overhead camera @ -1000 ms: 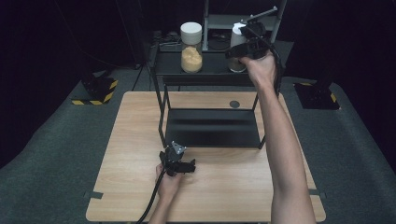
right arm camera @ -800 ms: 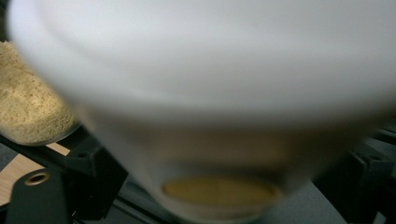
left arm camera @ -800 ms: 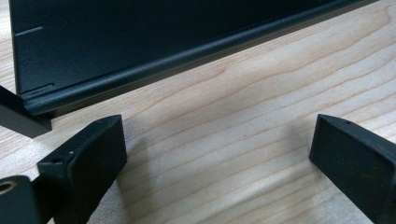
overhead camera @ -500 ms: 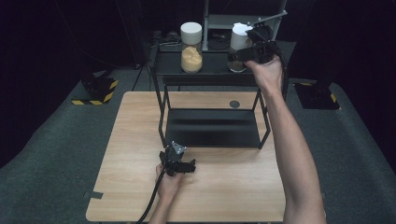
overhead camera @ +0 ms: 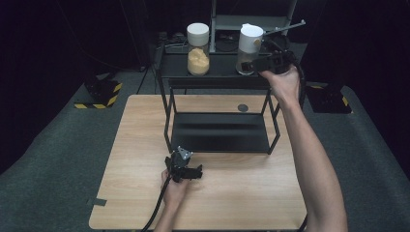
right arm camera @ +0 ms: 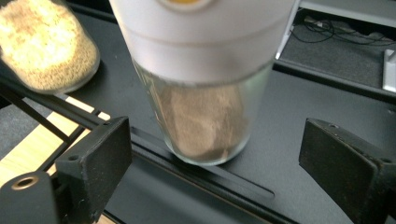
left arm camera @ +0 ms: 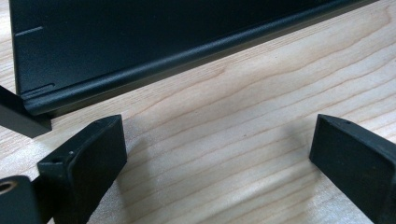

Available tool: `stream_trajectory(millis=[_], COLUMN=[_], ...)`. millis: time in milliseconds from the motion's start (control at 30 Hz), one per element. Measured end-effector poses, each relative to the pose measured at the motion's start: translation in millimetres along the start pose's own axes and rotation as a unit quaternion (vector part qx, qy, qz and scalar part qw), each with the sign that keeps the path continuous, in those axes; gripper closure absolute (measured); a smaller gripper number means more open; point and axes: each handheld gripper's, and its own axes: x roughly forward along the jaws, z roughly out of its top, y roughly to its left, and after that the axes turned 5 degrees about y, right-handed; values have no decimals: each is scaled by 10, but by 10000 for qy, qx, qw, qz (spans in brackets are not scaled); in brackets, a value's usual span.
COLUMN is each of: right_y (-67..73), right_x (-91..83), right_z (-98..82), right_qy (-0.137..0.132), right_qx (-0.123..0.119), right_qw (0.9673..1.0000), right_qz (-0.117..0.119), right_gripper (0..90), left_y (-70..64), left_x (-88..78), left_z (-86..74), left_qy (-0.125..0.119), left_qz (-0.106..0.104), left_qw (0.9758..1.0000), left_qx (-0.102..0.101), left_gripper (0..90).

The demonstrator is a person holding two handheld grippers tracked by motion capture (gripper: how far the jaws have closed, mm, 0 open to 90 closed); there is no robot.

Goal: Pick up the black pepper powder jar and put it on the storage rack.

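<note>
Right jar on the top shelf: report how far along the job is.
Done: the right jar stands on the rack's top shelf beside the other jar. In hand: the right tool has just been opening, its pads clear of the glass. Left: drawing away; the left tool rests open on the table.

Clear glass jar [right arm camera: 205, 116] with white lid, brown powder inside, upright on black shelf's [overhead camera: 217, 72] top tier
</note>
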Motion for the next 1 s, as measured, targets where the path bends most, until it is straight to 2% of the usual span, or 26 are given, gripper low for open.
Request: stream_trajectory(millis=[67, 767, 1000], right_y=[-27, -101, -118], right_x=[-21, -114, -145], right_z=[-64, -309, -425], right_qy=[-60, -193, -369], right_qx=[6, -109, -142], right_qw=[10000, 9997, 9991], right_qz=[41, 109, 140], right_gripper=[91, 79, 72], left_y=[-1, -2, -1], left_x=[0, -1, -2], left_z=[0, 1, 2], left_qy=[1, 2, 8], left_qz=[2, 11, 10], left_qw=[10000, 10000, 10000], left_qx=[-1, 6, 9], left_gripper=[36, 37, 37])
